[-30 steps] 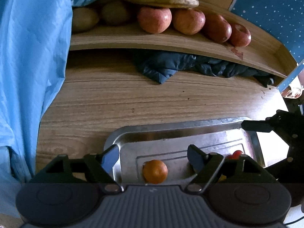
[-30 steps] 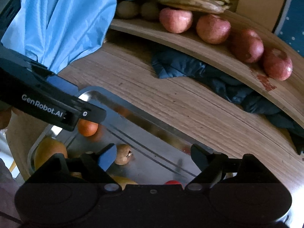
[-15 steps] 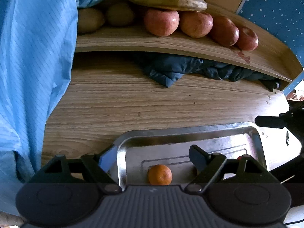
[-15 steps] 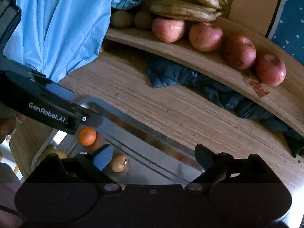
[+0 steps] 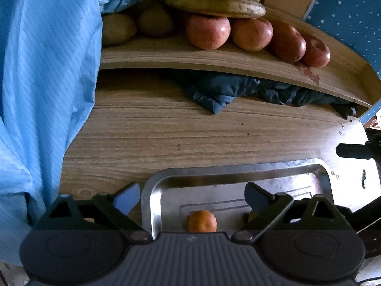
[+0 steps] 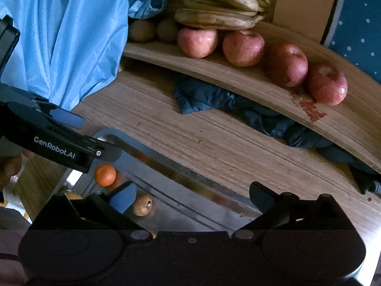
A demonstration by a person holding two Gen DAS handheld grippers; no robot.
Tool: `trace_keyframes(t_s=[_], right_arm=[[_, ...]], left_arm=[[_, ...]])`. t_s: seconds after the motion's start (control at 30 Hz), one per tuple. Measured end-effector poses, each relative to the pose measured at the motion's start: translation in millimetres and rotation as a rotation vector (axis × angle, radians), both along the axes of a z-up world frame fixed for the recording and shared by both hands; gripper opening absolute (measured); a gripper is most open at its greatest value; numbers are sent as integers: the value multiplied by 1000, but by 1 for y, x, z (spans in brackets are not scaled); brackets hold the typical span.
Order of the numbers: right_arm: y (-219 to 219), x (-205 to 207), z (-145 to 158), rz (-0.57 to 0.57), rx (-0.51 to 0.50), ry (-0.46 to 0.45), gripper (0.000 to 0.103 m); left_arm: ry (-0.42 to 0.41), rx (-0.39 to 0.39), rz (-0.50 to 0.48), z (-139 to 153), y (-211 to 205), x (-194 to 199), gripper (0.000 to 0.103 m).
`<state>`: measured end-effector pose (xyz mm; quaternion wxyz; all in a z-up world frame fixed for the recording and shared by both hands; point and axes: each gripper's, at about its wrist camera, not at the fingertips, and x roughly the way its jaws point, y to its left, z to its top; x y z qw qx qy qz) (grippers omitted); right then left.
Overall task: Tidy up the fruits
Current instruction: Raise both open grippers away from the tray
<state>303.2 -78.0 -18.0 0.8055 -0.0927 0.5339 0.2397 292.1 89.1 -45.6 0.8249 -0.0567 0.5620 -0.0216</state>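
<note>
The left gripper (image 5: 191, 196) hung over a steel tray (image 5: 152, 190) with jaws opening and nothing gripped, a small orange (image 5: 202, 221) lying below between them. To its right, the right gripper (image 6: 190, 196), jaws likewise opening and empty, hovered over the tray beside a brown fruit (image 6: 142, 204). Red apples (image 6: 241, 48) lined the wooden shelf (image 6: 238, 76) behind.

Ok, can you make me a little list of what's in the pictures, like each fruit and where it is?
apples: four red apples in a row on the wooden shelf
bananas: a bunch of bananas at the shelf's back, above the apples
brown fruits: two on the shelf, left of the apples
tray: metal tray on the wooden table
orange: small orange in the tray
left gripper: jaws opening, holding nothing
right gripper: jaws opening, holding nothing
cloth: dark blue cloth under the shelf
</note>
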Motion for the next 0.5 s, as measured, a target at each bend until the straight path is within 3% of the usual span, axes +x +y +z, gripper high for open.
trace_keyframes(t_s=[0.5], right_arm=[[-27, 3, 17, -92, -18, 40, 102]], left_arm=[[8, 29, 10, 14, -3, 10, 102]])
